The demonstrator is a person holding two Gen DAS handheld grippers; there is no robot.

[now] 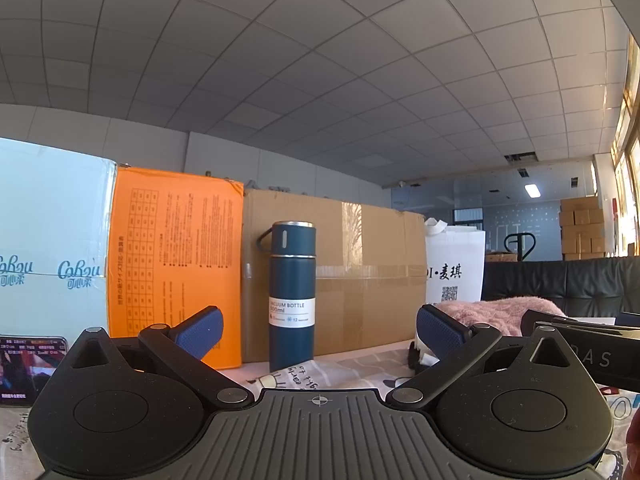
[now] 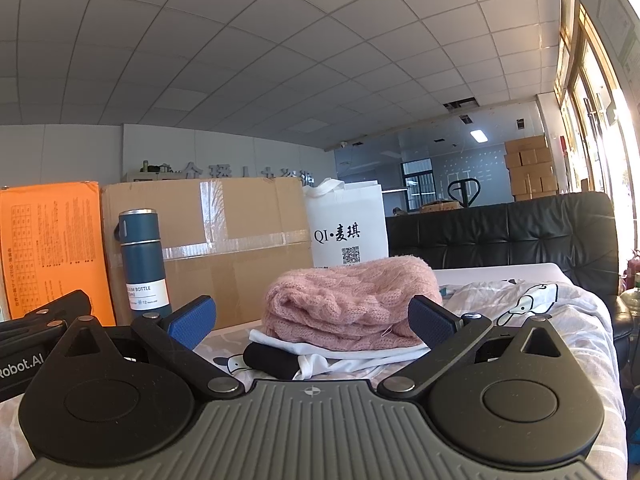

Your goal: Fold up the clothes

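Clothes sit in a small pile on the patterned sheet [image 2: 540, 308]: a pink knit sweater [image 2: 352, 300] bundled on top of a white garment [image 2: 320, 354], with a black rolled piece [image 2: 270, 360] at the pile's near left edge. The pile lies just ahead of the right gripper [image 2: 312, 320], whose jaws are spread wide and hold nothing. The left gripper [image 1: 320, 330] is equally wide open and empty, aimed at a blue vacuum bottle [image 1: 292, 296] standing before a cardboard box [image 1: 360, 272], with the sweater off to its right. Folding looks not yet begun; this seems the approach. Next, the right gripper likely needs to close on the sweater's edge and lift it clear of the white garment.
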